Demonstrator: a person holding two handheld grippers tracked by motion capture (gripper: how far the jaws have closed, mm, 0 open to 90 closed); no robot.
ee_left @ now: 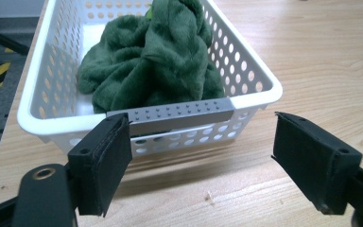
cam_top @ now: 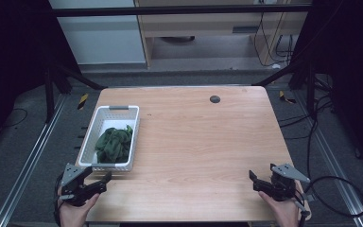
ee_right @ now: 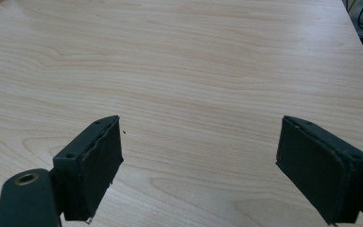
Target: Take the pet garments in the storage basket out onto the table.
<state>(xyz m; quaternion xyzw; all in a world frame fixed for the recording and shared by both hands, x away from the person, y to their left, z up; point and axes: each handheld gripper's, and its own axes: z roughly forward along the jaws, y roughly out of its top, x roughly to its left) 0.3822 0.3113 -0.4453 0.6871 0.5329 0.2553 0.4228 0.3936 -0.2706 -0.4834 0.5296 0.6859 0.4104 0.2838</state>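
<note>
The green cloth (ee_left: 151, 56) is what we're after here, and it sits bunched up in the white basket (ee_left: 260, 82) near the left edge of the table (cam_top: 203, 142), so nothing's been grabbed yet as far as we can tell. Closest to us, our left gripper (cam_top: 97, 185) hovers just short of the basket's near end with its jaws spread wide and nothing between them (the grey handle strip (ee_left: 170, 113) is right in front of it). Our right gripper (cam_top: 254, 180) is well apart over at the near right corner, jaws also wide and holding nothing, just bare wood ahead. Farther back there's a small dark round grommet (cam_top: 214, 99). We'd guess everything's left: reach in, pinch the cloth, lift it out.
</note>
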